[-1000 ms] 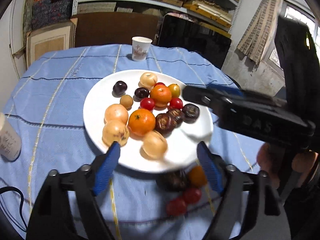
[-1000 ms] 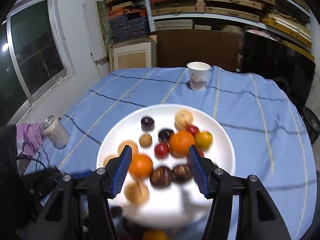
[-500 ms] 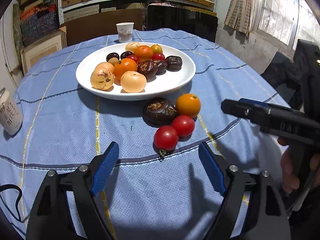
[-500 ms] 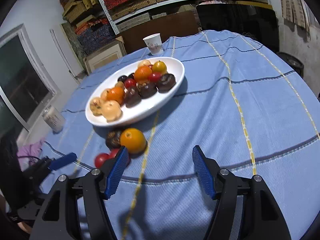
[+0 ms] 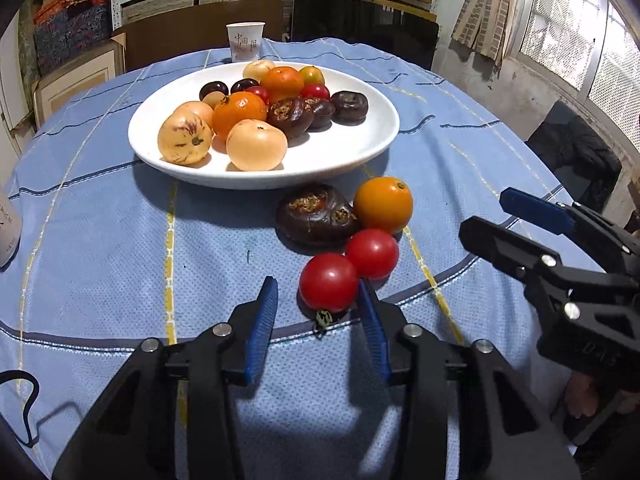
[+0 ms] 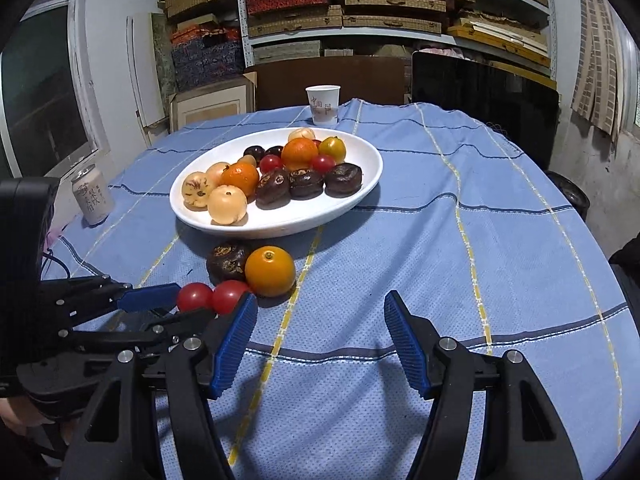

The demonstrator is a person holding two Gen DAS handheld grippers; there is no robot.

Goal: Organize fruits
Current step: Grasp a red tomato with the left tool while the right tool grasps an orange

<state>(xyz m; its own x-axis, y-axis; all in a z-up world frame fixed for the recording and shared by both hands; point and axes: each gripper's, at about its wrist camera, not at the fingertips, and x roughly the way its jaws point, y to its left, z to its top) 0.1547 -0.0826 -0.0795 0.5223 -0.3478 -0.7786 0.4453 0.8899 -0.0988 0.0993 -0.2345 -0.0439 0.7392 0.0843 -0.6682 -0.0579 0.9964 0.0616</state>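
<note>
Near cherry tomato [image 5: 328, 282]: on the blue-clothed worktop [image 5: 100, 248], between the pads of the left claw [image 5: 318, 304], whose jaws are closing; right pad touching, left pad apart. At its 1 o'clock, touching: second cherry tomato [image 5: 372, 253]. Beyond, at 12 o'clock: dark water chestnut [image 5: 316, 214] and orange fruit [image 5: 383, 204], both just before the white plate [image 5: 360, 148] heaped with fruit. Paper cup [image 5: 245, 42] behind the plate. Can [image 6: 92, 196] at plate's 9 o'clock. Right claw [image 6: 320, 332]: open, empty, over bare cloth.
</note>
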